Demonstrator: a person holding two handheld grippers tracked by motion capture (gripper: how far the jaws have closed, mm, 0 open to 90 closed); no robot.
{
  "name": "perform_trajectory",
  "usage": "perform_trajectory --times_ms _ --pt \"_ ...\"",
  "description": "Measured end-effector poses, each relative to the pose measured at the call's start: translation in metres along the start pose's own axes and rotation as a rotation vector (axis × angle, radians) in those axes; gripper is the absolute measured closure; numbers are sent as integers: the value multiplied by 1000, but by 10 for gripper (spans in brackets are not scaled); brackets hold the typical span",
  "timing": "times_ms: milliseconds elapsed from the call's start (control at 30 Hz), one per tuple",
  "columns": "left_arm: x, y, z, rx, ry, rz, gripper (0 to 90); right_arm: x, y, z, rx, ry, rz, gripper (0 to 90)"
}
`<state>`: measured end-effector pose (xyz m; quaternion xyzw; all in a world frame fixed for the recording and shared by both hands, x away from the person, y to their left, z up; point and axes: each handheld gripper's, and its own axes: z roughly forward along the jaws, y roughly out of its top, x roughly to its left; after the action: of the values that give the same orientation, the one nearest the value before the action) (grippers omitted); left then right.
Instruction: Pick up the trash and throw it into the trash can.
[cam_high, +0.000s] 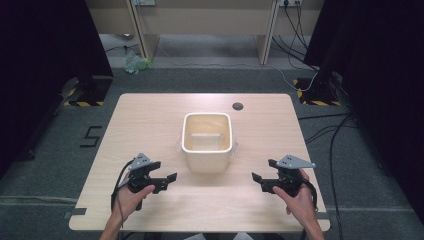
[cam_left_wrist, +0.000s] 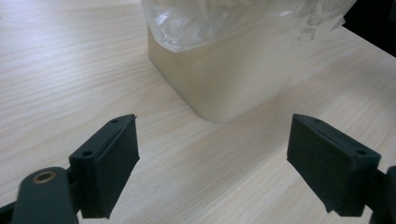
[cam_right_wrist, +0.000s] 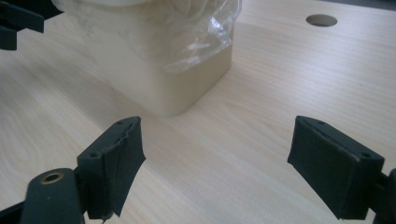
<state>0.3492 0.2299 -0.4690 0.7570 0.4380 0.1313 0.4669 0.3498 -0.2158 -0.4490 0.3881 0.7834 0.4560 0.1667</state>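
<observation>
Centrally on the table (cam_high: 150, 115) stands a cream bin (cam_high: 207, 147), upright, lined with a clear bag (cam_left_wrist: 219, 21) whose edge is folded down over the rim. From the high view the bin's inside appears pale and its floor is hard to make out; what it may contain cannot be told. The left gripper (cam_high: 169, 181) is held low over the table, near the bin's left front, well apart from it; its jaws stand wide open with nothing between them, bare tabletop showing in the gap in the left gripper view. The right gripper (cam_high: 259, 181) sits at the bin's right front, likewise apart from it, jaws spread wide and empty. Each gripper view cuts the bin off at the top, so its rim is out of frame there and the bag's upper part is lost. One pad (cam_right_wrist: 116, 163) of the right gripper shows a frayed lower edge. A round hole (cam_high: 238, 106) lies in the table behind the bin. The person's hands (cam_high: 132, 197) enter from the bottom edge, forearms cut off.
</observation>
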Motion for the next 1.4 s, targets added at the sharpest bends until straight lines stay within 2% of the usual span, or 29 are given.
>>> perform_trajectory --times_ms 167,367,600,900,967,1233,1400 --pt "3 -7 6 21 39 17 161 0 -10 4 28 -6 10 177" --pt "5 -16 11 47 45 15 161 0 -19 8 61 -26 7 175" --pt "6 -21 13 55 45 9 161 1 -28 12 87 -34 5 175" --pt "6 -30 17 87 65 22 161 1 -42 15 133 -51 3 175" --pt "5 -31 17 92 69 24 161 2 -43 14 141 -69 -10 175" --pt "3 -38 22 119 89 49 162 8 -53 16 163 -54 -10 175" --pt "3 -40 25 136 98 57 161 9 -59 18 181 -65 -15 175"
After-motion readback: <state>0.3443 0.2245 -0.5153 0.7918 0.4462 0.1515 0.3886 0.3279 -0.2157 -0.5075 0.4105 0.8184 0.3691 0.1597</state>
